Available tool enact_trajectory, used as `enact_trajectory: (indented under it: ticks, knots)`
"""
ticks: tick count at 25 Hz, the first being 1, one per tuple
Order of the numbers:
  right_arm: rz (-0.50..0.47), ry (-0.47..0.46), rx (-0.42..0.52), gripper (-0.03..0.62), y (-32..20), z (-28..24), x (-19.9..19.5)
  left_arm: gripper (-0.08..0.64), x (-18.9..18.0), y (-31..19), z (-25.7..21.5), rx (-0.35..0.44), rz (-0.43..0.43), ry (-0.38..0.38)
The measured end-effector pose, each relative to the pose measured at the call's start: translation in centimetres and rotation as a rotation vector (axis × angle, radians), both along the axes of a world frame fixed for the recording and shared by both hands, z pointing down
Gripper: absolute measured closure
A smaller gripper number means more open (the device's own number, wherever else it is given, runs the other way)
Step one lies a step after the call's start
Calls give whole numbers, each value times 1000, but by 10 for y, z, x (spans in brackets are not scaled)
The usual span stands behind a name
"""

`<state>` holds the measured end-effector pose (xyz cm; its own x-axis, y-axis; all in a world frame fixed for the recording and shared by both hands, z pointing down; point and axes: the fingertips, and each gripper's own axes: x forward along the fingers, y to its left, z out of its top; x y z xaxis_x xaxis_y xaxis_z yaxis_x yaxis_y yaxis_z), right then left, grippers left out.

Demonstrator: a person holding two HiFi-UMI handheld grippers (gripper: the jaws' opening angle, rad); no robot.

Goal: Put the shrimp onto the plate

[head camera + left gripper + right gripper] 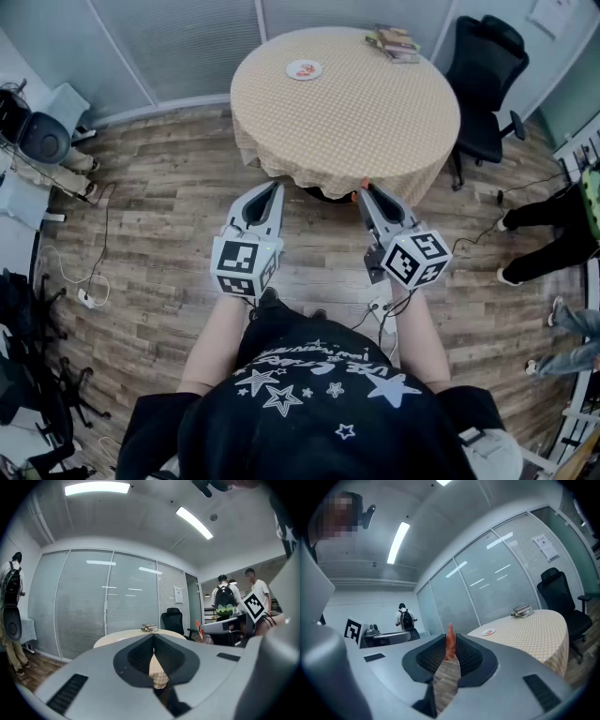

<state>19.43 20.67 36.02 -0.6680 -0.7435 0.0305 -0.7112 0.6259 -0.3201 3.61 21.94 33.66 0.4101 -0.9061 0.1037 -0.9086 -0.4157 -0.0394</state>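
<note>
In front of a round table (375, 122) covered with a yellow checked cloth, two grippers were held side by side above the wooden floor (169, 216), short of the table's near edge. The right gripper (365, 191) was clamped on the shrimp (450, 638). In the right gripper view the orange shrimp was seen pinched upright between the ribbed pads, with its pointed end sticking up past the tips. In the head view the same shrimp was shown only as a small orange spot at those tips, just beside the hanging edge of the cloth. The left gripper (274, 190) was seen with its jaws pressed together at the tips and nothing held between them. Only a narrow slit was shown lower down, and the checked cloth could be seen through it. The plate (292, 71), small and white, was set on the far left part of the table top, well apart from both grippers. Something orange was seen lying on it, too small to be identified. A stack of books (395, 43) was placed near the far right edge of the table, and a black office chair (483, 80) was stood just to the table's right. In the left gripper view, other people (224, 597) were seen standing in the background at the right.
</note>
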Motion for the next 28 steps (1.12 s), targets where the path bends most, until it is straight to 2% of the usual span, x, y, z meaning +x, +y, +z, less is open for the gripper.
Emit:
enact_trajectory:
  ticks: [9,17,24,28]
  knots:
    - [5,-1,-3,520,4,-3,4,551,7,1,-5,8,7,-15]
    - [-11,-8,-25,520,6,4,0,551,5,5,4,-19,-1,-23]
    - [34,-79,-30,520,1,4,10,551,1,8,4,-24,-14,-43]
    - [33,-83,-57,520,-5,18,7,551,-7,5,14,-44,-22,-43]
